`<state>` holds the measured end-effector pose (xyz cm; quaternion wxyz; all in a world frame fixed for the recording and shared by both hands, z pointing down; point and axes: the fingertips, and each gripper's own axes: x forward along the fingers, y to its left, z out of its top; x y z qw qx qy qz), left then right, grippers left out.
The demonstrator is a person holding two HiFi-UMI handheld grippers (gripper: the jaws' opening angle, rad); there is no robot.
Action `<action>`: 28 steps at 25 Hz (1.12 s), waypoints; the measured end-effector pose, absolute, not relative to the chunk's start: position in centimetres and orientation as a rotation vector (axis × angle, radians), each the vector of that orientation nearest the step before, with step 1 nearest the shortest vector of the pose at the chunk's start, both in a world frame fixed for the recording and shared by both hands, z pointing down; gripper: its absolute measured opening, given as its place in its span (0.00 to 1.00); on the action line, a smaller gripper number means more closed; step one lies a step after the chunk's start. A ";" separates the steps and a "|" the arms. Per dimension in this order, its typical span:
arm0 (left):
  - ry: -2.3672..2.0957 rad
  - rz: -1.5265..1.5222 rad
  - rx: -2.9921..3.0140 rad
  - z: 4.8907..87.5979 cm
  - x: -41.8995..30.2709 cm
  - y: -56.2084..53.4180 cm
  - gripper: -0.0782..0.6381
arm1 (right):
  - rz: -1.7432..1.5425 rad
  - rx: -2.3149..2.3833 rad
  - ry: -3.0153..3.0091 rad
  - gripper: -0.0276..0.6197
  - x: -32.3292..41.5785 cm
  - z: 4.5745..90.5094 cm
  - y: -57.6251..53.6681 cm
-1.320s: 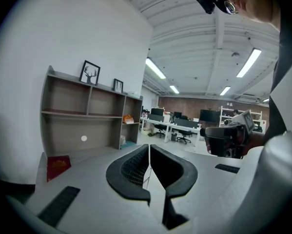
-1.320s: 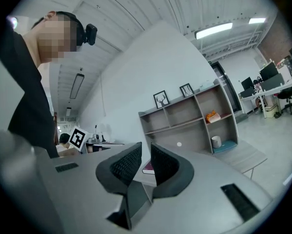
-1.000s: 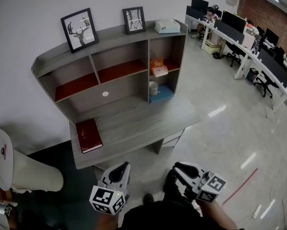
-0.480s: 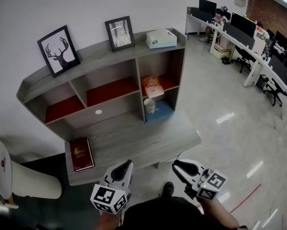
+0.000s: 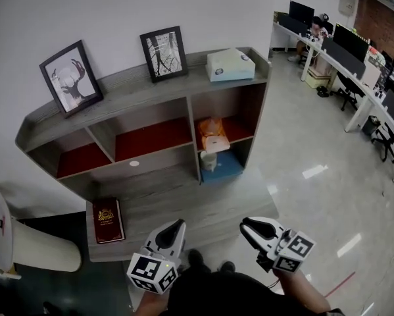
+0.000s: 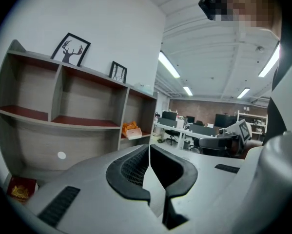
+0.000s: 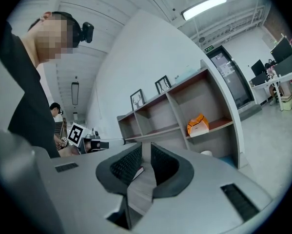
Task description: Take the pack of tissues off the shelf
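Left gripper (image 5: 176,224), right gripper (image 5: 245,224) — jaws together, far from tissue pack (image 5: 212,135).

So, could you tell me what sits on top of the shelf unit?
A deer picture, a second framed picture and a pale box; anything behind the frames is hidden.

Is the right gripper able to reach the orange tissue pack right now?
Probably not yet: the right tongs hang shut, short of the desk. Nothing blocks the orange tissue pack.
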<state>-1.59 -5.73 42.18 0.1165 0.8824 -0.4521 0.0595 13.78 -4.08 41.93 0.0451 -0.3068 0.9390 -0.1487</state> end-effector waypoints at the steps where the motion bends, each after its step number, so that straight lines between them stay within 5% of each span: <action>1: -1.323 0.164 2.584 42.1 -1.8 -6.5 0.14 | -0.455 -0.935 2.873 0.07 13.4 42.0 -5.0; 15: -1.260 0.180 2.700 40.0 -6.8 -16.2 0.14 | -0.224 -1.015 2.867 0.07 8.2 36.4 -17.5; 28: -1.276 0.158 2.719 35.9 -5.3 -22.1 0.14 | 0.039 -1.220 2.874 0.07 15.2 26.4 -28.5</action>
